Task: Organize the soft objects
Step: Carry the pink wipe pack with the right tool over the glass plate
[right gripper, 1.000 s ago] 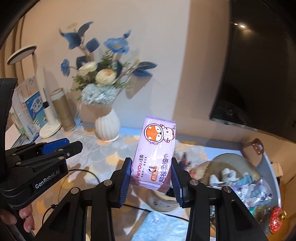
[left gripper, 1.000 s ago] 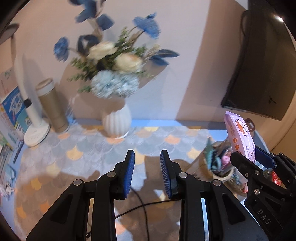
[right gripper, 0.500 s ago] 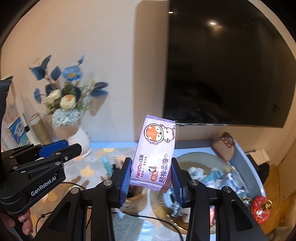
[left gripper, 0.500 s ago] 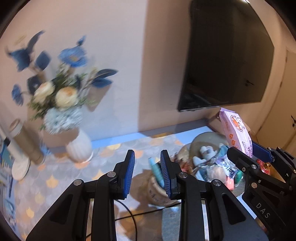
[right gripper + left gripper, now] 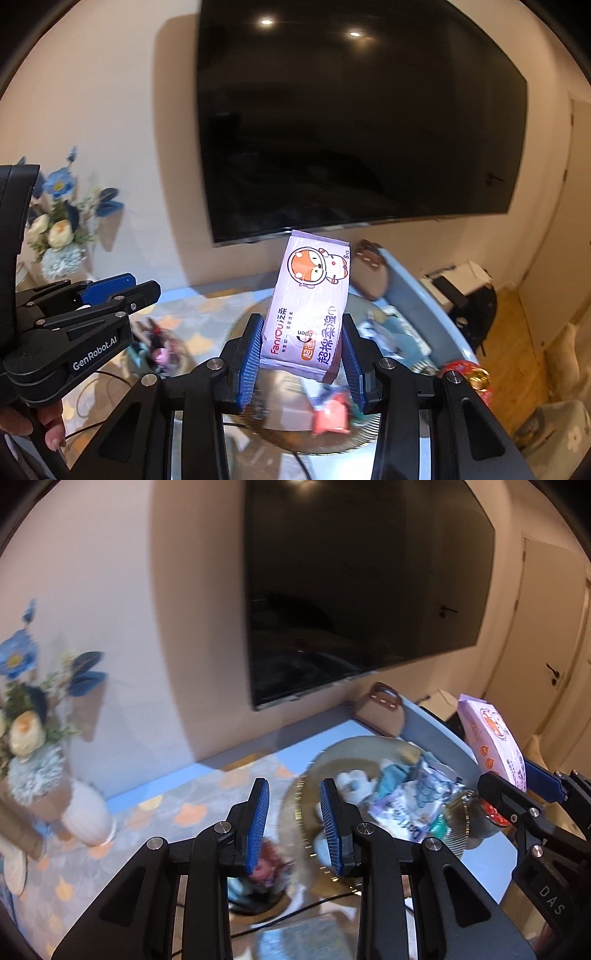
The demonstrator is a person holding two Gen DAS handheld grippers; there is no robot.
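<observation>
The right gripper [image 5: 300,354] squeezes one purple wipes pack [image 5: 308,301] up in the air over one round tray [image 5: 369,749] of soft things; the left gripper [image 5: 293,827] holds nothing, its two jaws a little apart.

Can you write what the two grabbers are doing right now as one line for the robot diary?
right gripper: shut on purple wipes pack | left gripper: holding nothing, jaws narrow | below: round tray of soft packets | pack not yet set down
</observation>
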